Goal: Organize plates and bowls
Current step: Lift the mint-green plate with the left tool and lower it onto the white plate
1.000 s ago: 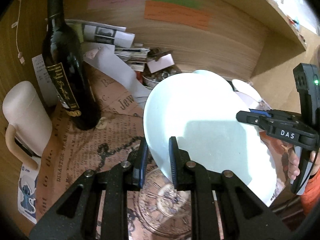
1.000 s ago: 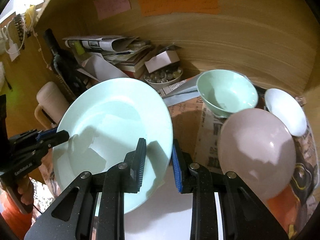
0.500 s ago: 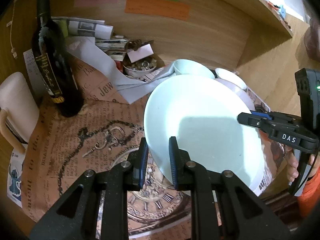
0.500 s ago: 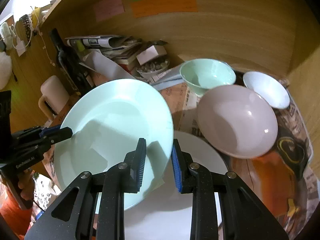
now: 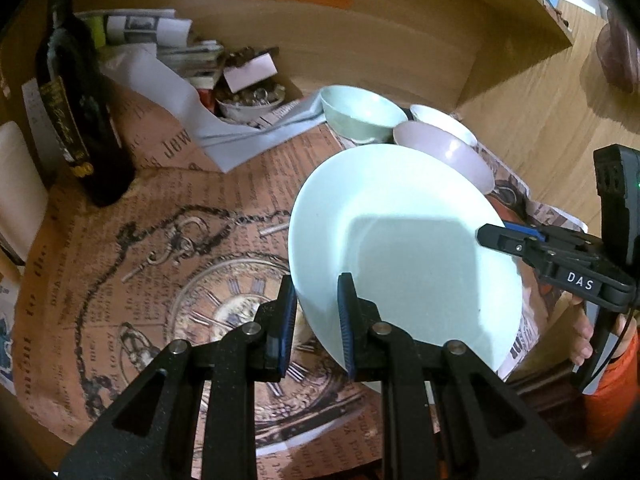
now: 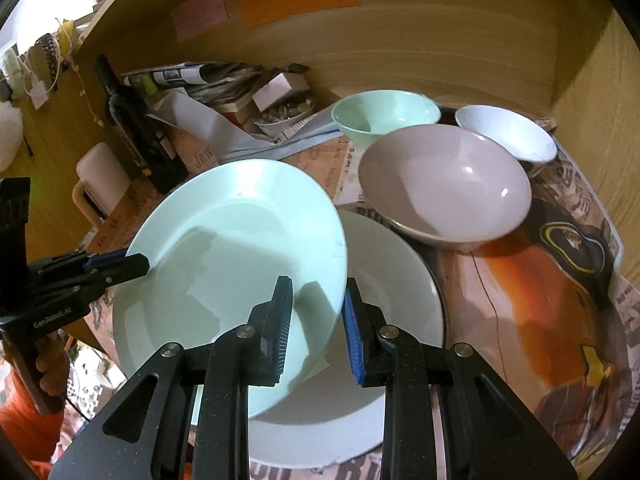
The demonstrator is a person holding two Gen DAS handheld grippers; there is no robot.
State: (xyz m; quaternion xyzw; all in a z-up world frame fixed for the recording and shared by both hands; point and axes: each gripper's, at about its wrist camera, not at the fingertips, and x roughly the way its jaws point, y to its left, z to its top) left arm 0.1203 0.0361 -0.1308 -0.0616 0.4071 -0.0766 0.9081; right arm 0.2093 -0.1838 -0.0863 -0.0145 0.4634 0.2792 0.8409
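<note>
- I carry the pale green plate [image 6: 236, 256] between both tongs, tilted, its right edge hanging over the white plate [image 6: 384, 264] that lies flat on the papered shelf.
- My left gripper [image 5: 316, 312] pinches the plate's near rim, one pad under and one over; from the right wrist view I see its tips on the plate's left edge.
- My right gripper [image 6: 316, 316] straddles the plate's right rim with its blue pads on either side; the left wrist view shows its tips over the rim, so I judge it pinching the pale green plate too, though the pad contact itself is partly hidden.
- To do this step well, I think I should level the plate first, centre it above the white plate, and lower both tongs together so that neither rim drops ahead of the other.
- I would let go only once the green plate's base rests on the white one, releasing one side at a time so it does not skid.
- I want to stay clear of the pink bowl [image 6: 444, 184], which sits just beyond the white plate, with the green bowl [image 6: 384, 114] and the small white bowl [image 6: 506, 136] behind it.
- Compared with a second ago, the plate has come back toward me and to the right: the wine bottle [image 5: 80, 120] now stands well apart from it, and far more of the white plate shows beneath it.
</note>
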